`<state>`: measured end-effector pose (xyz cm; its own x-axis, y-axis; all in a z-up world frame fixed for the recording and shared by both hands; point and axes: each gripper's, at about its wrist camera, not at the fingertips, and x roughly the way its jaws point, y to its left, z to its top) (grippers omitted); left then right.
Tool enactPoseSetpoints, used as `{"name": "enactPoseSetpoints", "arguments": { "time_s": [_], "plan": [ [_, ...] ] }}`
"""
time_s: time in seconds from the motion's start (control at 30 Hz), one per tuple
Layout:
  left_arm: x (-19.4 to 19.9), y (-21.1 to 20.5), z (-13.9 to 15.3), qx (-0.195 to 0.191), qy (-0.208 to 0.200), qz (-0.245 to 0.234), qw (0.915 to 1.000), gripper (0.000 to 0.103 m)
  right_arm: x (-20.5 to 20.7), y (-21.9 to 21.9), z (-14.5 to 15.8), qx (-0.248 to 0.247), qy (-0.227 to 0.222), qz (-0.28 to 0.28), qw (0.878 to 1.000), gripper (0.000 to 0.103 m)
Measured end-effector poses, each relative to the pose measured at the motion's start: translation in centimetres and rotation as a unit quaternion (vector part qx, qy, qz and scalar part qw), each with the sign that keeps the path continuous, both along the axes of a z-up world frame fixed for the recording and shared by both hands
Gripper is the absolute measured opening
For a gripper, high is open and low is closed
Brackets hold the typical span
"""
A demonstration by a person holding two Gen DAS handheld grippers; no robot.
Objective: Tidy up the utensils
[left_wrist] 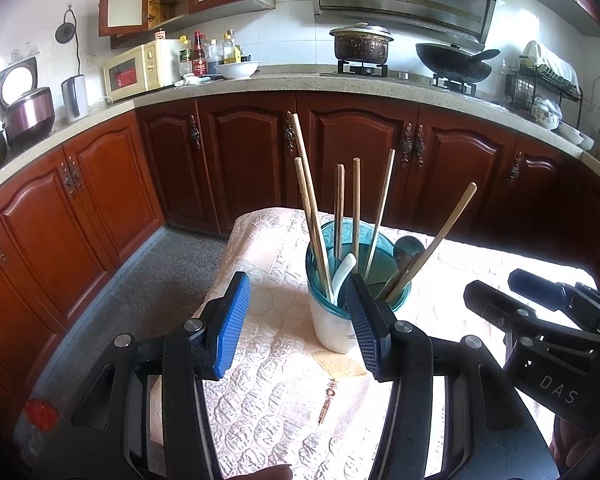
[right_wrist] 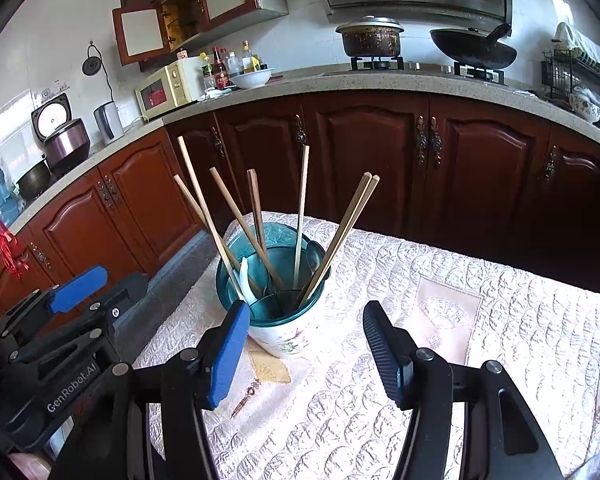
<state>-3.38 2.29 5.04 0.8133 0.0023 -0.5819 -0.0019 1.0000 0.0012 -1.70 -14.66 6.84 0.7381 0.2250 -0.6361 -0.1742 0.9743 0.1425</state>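
Note:
A white utensil holder with a teal rim (left_wrist: 332, 320) (right_wrist: 288, 332) stands on a small table covered with a pale quilted cloth (left_wrist: 272, 400) (right_wrist: 460, 344). Several wooden chopsticks (left_wrist: 312, 208) (right_wrist: 340, 232) stand in it, with a white spoon (left_wrist: 345, 270) (right_wrist: 245, 280) and a dark metal spoon (left_wrist: 407, 249). My left gripper (left_wrist: 298, 320) is open and empty just in front of the holder. My right gripper (right_wrist: 306, 350) is open and empty in front of the holder; it also shows in the left wrist view (left_wrist: 540, 300).
Dark wooden cabinets (left_wrist: 360, 152) under a stone counter (left_wrist: 300, 82) ring the table. On the counter sit a microwave (left_wrist: 140, 70), bottles, a white bowl (left_wrist: 238, 69), a pot (left_wrist: 362, 44), a wok (left_wrist: 454, 64) and a dish rack (left_wrist: 544, 84). Grey floor (left_wrist: 152, 280) lies left.

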Motion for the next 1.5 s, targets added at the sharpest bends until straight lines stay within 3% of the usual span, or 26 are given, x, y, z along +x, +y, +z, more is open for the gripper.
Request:
{"name": "enactPoseSetpoints", "arguments": {
  "time_s": [1.5],
  "plan": [
    [0.02, 0.10, -0.19, 0.000, 0.000, 0.002, 1.0000, 0.049, 0.27, 0.71, -0.13, -0.006, 0.003, 0.008, 1.000, 0.057]
  ]
}}
